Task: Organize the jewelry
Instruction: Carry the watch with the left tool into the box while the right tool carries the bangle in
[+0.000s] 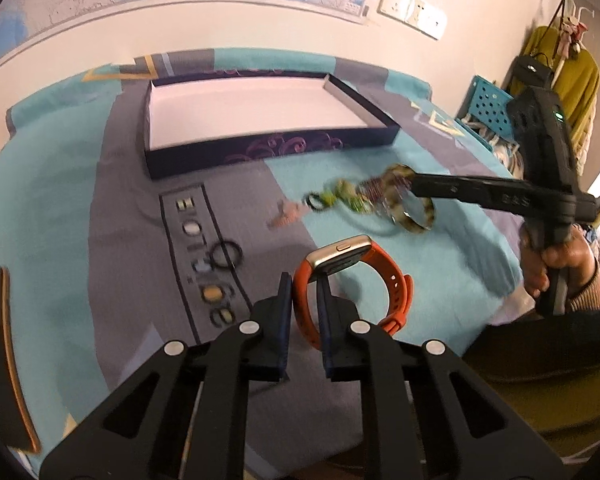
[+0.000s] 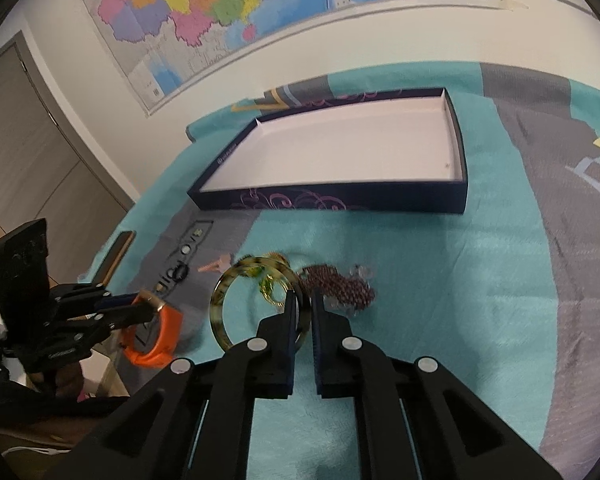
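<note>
Both tongs loaded: left gripper (image 1: 305,280) nearly closed on the orange watch (image 1: 352,276) strap, right gripper (image 2: 304,304) pinched on the tortoiseshell bangle (image 2: 236,308) rim. Box (image 2: 458,196) sits beyond, nothing in it. Risk: the rigid bangle could pivot out of that thin edge grip, or snag the beaded bracelet (image 2: 340,286) just beside it.

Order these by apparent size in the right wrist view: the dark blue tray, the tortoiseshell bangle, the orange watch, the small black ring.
1. Dark blue cardboard tray with white inside.
2. Tortoiseshell bangle; nearness to the camera may enlarge it.
3. Orange-strapped watch, partly hidden by the left gripper.
4. Small black ring.
</note>
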`<state>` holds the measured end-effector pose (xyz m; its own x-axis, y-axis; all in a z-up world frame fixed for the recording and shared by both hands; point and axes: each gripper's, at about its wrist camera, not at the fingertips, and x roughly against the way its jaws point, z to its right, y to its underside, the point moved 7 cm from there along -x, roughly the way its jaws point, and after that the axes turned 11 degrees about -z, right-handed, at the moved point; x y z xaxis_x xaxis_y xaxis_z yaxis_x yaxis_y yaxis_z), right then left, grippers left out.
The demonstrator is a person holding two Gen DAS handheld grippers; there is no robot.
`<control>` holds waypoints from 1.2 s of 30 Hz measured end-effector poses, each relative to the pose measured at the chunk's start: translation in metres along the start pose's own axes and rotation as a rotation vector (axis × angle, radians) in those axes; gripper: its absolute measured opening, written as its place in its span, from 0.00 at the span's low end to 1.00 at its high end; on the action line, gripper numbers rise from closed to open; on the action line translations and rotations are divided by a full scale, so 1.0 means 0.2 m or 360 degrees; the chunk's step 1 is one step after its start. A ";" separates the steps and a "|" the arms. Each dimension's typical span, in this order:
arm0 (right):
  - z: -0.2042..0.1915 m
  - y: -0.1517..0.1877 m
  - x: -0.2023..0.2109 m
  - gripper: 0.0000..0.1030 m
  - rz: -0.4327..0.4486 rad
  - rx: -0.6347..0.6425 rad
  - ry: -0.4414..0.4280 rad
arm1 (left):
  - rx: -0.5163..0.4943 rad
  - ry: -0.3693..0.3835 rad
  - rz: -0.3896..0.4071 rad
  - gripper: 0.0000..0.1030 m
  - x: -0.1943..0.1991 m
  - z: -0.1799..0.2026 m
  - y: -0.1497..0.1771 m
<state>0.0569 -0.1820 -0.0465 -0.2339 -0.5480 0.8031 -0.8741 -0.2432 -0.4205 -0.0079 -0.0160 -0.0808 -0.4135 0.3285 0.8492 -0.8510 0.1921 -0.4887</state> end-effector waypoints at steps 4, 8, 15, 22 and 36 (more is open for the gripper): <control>-0.01 -0.04 0.05 0.06 0.0047 0.0013 -0.0002 | 0.0005 -0.0004 0.0043 0.13 0.01 -0.01 -0.09; -0.01 -0.08 0.08 0.06 0.0079 0.0020 0.0006 | 0.0001 -0.0012 0.0080 0.13 0.01 -0.01 -0.16; 0.02 -0.22 0.12 0.06 0.0140 0.0042 0.0050 | 0.0018 -0.0042 0.0138 0.13 0.01 -0.05 -0.32; 0.08 -0.43 0.11 0.06 0.0184 0.0071 0.0120 | 0.0048 -0.0078 0.0190 0.13 0.01 -0.12 -0.52; 0.26 -0.82 -0.15 0.06 0.0102 0.0008 0.0207 | 0.0160 -0.0166 0.0157 0.15 -0.19 -0.35 -0.93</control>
<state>0.2293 -0.1674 -0.0235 -0.3426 -0.4543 0.8224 -0.8536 -0.2151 -0.4744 0.1880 0.0015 -0.0360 -0.5234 0.2425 0.8168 -0.8307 0.0684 -0.5526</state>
